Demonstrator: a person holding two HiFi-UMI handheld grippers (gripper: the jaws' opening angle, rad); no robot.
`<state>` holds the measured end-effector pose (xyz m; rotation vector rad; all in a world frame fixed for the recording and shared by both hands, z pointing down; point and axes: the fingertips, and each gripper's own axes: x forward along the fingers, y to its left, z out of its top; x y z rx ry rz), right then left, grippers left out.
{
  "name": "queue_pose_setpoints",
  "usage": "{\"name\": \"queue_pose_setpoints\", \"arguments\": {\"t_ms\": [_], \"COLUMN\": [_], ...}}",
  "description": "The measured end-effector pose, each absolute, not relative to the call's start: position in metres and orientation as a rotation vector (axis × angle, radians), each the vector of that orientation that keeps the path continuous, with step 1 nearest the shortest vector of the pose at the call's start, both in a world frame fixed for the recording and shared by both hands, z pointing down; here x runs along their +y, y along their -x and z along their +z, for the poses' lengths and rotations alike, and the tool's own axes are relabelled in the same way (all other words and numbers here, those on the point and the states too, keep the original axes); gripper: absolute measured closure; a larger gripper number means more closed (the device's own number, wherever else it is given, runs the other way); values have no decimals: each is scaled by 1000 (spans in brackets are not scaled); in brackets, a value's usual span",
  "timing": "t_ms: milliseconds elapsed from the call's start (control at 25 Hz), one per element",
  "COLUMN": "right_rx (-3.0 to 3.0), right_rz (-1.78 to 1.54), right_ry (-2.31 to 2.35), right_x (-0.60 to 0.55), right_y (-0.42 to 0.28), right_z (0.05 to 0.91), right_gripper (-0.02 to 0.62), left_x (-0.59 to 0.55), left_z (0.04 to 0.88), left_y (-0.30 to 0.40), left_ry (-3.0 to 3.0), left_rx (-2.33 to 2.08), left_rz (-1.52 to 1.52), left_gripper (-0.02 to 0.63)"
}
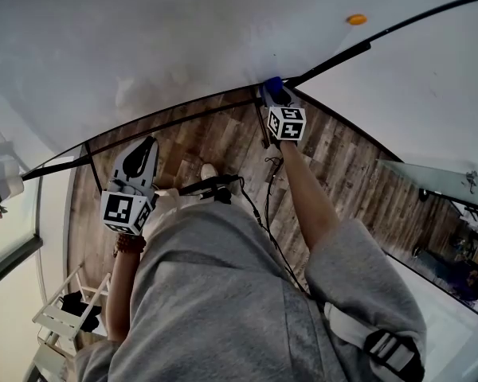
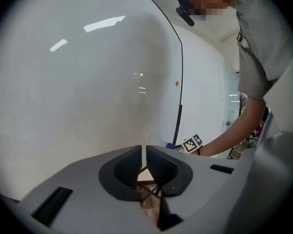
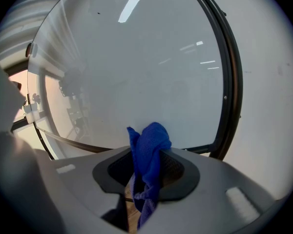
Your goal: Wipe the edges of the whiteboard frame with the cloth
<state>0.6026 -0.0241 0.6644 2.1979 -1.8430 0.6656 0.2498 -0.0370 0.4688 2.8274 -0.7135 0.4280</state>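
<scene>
the right arm [image 1: 303, 189] reaches straight forward, and its right hand-held gripper [image 1: 275, 95] [image 3: 146, 156] is clamped on a bunched blue cloth [image 1: 272, 83] [image 3: 149, 143]. the cloth sits at the black frame [image 1: 183, 120] [image 3: 231, 82] along the bottom edge of the whiteboard [image 1: 183, 38] [image 3: 136, 67], near a corner. the left arm is bent and kept close to the body. its left hand-held gripper [image 1: 148, 145] [image 2: 144, 162] points at the board, with the jaws drawn nearly together on nothing, over the wooden floor [image 1: 342, 173].

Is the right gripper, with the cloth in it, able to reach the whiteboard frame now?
Probably yes: the right gripper holds the blue cloth close to the whiteboard frame, with nothing between them.
</scene>
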Motion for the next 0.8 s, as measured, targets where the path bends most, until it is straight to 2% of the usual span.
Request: {"name": "queue_pose_setpoints", "arguments": {"t_ms": [800], "right_rx": [-1891], "right_rz": [702], "right_ry": [-2183], "right_x": [-34], "right_y": [-569], "right_z": [663], "right_gripper": [469], "left_x": [-43], "left_z": [474], "left_y": [-233], "left_ry": [-2815], "left_rx": [-726], "left_rz": [431], "left_gripper": [572]}}
